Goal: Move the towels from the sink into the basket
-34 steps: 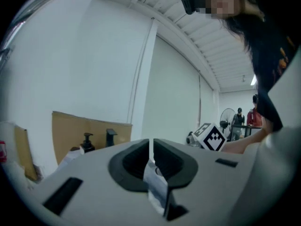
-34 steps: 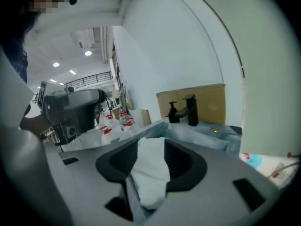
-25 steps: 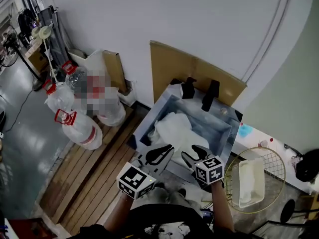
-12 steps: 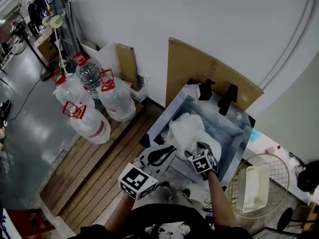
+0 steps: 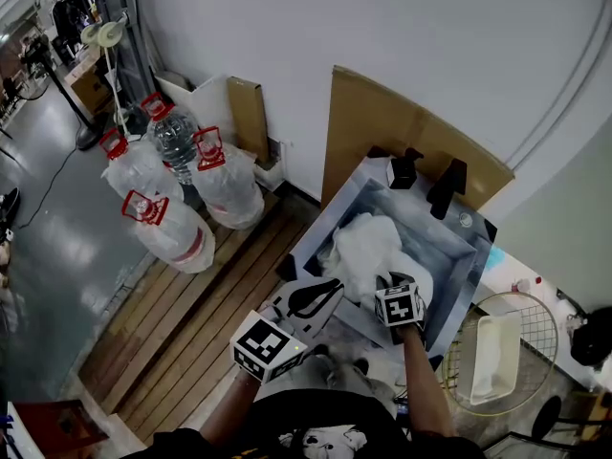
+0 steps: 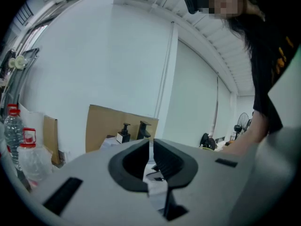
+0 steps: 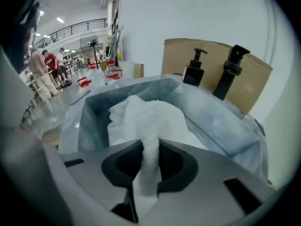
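No words or numbers can be read. The soap bottle's (image 5: 403, 172) white label is too small to make out. The shirt's (image 6: 281, 55) yellow print is blurred. The cubes (image 5: 267, 346) on the left gripper (image 6: 150, 142) and right gripper (image 7: 150, 145) carry only black-and-white square patterns.

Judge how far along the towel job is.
Done: one white folded item, likely a towel, lies in the basket. In hand: the right tool, whose jaws have just been closing, pinches a fold of the towel pile in the sink. Still to do: lift that pile across to the basket; the left tool is shut and empty.
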`<state>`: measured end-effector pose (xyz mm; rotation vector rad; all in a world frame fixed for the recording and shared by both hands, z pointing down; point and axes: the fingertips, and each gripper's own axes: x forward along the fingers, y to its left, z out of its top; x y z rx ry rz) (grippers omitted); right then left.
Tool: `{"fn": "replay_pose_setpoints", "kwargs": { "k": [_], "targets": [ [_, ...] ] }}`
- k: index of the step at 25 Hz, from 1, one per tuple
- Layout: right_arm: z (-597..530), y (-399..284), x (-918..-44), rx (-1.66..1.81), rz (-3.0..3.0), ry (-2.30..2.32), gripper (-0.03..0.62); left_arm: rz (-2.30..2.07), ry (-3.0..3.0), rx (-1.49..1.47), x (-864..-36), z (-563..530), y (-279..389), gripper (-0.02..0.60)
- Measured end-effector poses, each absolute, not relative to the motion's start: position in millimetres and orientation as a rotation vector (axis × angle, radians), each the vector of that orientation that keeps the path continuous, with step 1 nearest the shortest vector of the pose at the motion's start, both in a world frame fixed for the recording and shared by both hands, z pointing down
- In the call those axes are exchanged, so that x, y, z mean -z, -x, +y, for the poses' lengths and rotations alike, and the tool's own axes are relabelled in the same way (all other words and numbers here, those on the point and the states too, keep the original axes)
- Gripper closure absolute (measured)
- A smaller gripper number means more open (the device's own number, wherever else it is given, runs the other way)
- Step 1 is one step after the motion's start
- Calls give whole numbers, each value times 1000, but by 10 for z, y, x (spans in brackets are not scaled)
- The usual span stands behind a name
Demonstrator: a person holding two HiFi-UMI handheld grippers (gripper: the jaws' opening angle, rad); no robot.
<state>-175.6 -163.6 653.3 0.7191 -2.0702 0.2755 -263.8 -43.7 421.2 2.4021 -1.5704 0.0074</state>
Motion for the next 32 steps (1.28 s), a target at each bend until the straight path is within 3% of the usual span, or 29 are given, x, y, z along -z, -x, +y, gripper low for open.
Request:
{"fn": "replay_pose_setpoints", "kwargs": {
  "k": [14,32],
  "targets": [
    [-1775,1208,-5169,-292,-2342,-1007,533,-1449,-2520,4,-4096,-607,2265,555],
    [-1856,12,-3558,-144,-2646,-1151,534,-1283,-2683,41,-3661,-1145,837,555]
  ]
}}
